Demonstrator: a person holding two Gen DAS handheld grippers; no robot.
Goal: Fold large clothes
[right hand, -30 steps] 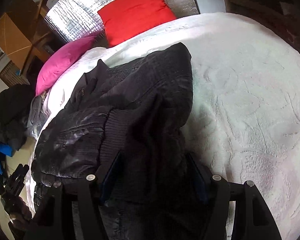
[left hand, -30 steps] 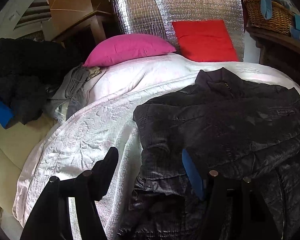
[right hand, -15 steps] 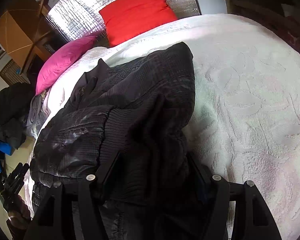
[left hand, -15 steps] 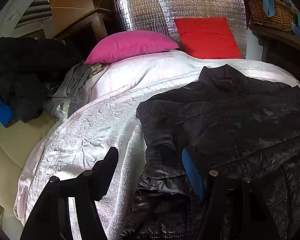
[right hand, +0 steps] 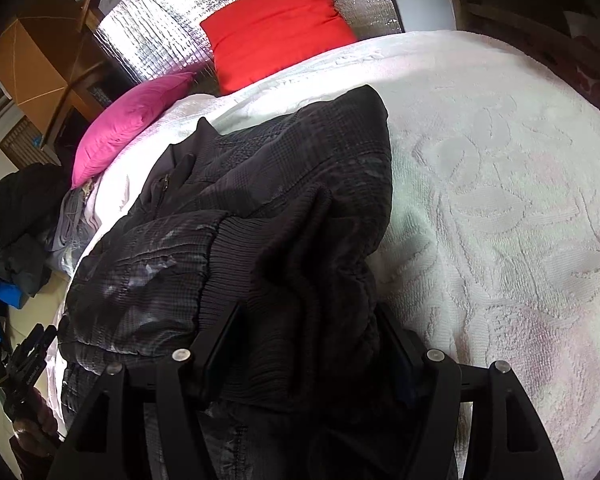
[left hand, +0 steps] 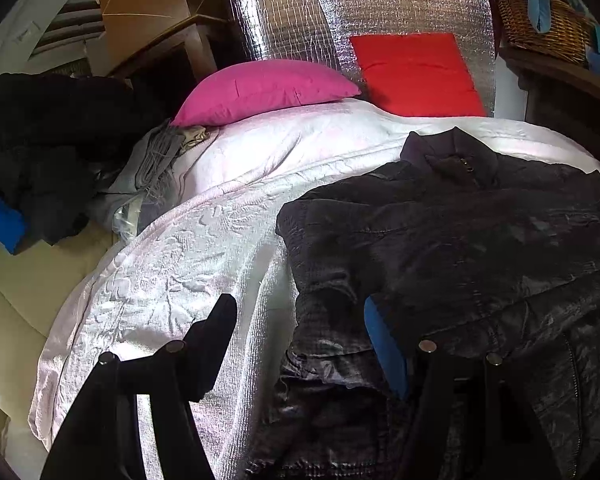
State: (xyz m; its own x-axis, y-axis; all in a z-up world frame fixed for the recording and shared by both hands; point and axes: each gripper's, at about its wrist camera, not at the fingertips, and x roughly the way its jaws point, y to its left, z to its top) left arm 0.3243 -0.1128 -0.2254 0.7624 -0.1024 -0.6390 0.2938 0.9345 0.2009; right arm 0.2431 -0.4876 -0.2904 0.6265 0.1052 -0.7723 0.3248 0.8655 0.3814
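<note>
The white bedspread [right hand: 500, 184] fills most of both views and gives you plenty of bare, embossed cloth to work on, wide on the right side of the right wrist view and narrower on the left of the left wrist view, where the cover's edge drops off toward a heap of dark clothes [left hand: 39, 148]. On it lies the dark jacket [left hand: 460, 240], collar toward the pink cushion [left hand: 263, 90] and red cushion [left hand: 414, 74] at the head of the bed, sleeves already brought in over the body by the look of it. You seem to be midway through the fold, with the bottom end near you waiting to be taken up toward the collar. Your right gripper [right hand: 304, 344] has its fingers set either side of the bunched ribbed hem [right hand: 300, 280], which fills the gap between them; whether the pads truly pinch it I cannot tell. Your left gripper [left hand: 300, 320] is spread, one finger over bare bedspread and the blue-padded one on the jacket's near corner, gripping nothing. The next move calls for both tongs to close on the hem corners evenly, then lift and carry toward the collar. Keep the left hand clear of the bed's drop-off.
</note>
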